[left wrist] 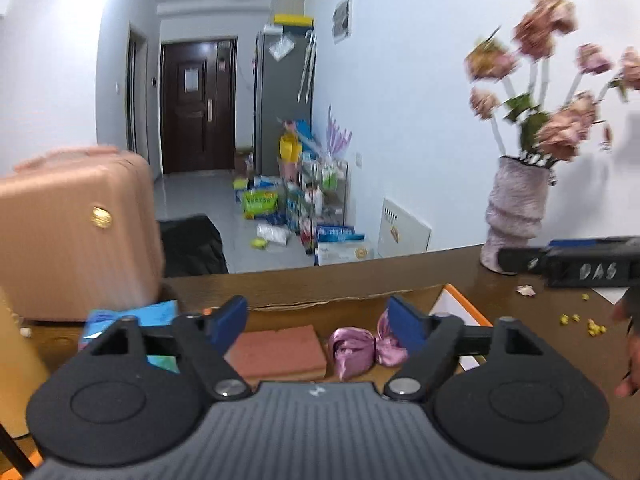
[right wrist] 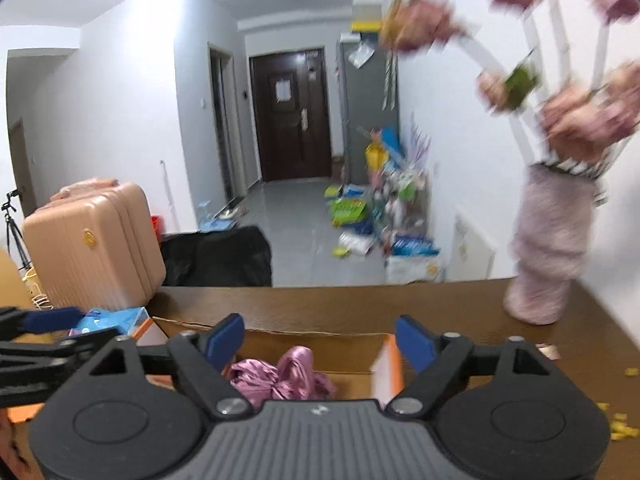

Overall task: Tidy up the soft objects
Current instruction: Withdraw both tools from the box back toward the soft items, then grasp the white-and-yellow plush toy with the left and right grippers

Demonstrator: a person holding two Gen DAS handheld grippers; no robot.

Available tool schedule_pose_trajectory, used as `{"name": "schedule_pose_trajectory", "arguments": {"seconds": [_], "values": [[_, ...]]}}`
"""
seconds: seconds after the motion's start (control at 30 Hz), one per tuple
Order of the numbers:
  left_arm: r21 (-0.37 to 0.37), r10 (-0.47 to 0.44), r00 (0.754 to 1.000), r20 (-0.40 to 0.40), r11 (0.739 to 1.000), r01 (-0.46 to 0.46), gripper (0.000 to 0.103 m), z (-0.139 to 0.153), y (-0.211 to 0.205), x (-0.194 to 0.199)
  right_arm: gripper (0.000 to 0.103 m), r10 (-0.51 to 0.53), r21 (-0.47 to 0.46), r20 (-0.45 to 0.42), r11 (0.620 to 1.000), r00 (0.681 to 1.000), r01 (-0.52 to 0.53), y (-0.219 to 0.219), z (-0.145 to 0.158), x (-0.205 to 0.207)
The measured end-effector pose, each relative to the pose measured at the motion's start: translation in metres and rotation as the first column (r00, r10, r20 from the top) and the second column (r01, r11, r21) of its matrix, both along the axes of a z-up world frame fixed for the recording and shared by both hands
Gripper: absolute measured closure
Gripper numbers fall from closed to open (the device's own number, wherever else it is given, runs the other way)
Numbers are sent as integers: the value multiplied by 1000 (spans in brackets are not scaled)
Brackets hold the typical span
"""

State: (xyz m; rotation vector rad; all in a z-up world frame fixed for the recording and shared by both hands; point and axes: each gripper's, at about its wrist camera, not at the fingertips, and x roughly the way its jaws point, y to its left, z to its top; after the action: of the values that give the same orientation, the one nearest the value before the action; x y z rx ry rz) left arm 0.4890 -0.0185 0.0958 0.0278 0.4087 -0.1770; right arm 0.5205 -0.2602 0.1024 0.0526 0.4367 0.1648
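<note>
Above the cardboard box (left wrist: 344, 300), left hand-held gripper (left wrist: 318, 326): fingers spread wide, nothing between them. Right hand-held gripper (right wrist: 320, 342) likewise released and empty, hovering over the same box from the other side.

Inside the box: pink sponge (left wrist: 278, 352) lying flat, purple satin cloth (left wrist: 352, 350) bunched just beside it. Both soft things look already put away. Blue packet (left wrist: 132, 316) sits outside the box near the pink suitcase (left wrist: 76, 232); cannot tell if it is soft or belongs to the job. Judged: sorting well along, possibly done, packet the only open question.

Edges and room: box flaps stand up on the far and right sides. Vase of flowers (left wrist: 516, 216) on the table (left wrist: 440, 272) to the right, easily knocked. Yellow crumbs (left wrist: 580, 320) scattered nearby. Suitcase crowds the left. Straight up is the freest way out.
</note>
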Motion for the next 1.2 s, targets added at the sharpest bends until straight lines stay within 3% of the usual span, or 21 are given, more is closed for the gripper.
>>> {"name": "schedule_pose_trajectory", "arguments": {"seconds": [0.17, 0.27, 0.43, 0.57, 0.73, 0.87, 1.0, 1.2], "values": [[39, 9, 998, 70, 999, -12, 4, 10, 16, -101, 17, 7, -17, 69, 1000, 998, -6, -12, 11, -97], [16, 9, 993, 115, 1000, -11, 0, 8, 25, -164, 17, 15, -8, 124, 1000, 992, -14, -10, 7, -162], [-44, 12, 989, 146, 999, -6, 0, -15, 42, -259, 17, 18, 3, 197, 1000, 980, -19, 5, -20, -262], [-23, 87, 985, 148, 996, -84, 0, -39, 49, -319, 17, 31, 40, 181, 998, 983, -39, 24, -55, -332], [-22, 114, 989, 92, 993, -113, 0, -65, 53, -364, 17, 18, 71, 137, 997, 990, -28, 41, -89, -384], [-23, 102, 993, 57, 995, -100, 0, -78, 55, -383, 18, 29, 37, 134, 999, 991, -35, 53, -105, -414], [2, 92, 994, 61, 996, -92, 0, -85, 52, -390, 18, 18, -3, 141, 1000, 990, -18, 54, -109, -423], [-9, 78, 996, 34, 997, -78, 0, -89, 48, -377, 23, 6, 19, 108, 1000, 994, -9, 42, -111, -408]]}}
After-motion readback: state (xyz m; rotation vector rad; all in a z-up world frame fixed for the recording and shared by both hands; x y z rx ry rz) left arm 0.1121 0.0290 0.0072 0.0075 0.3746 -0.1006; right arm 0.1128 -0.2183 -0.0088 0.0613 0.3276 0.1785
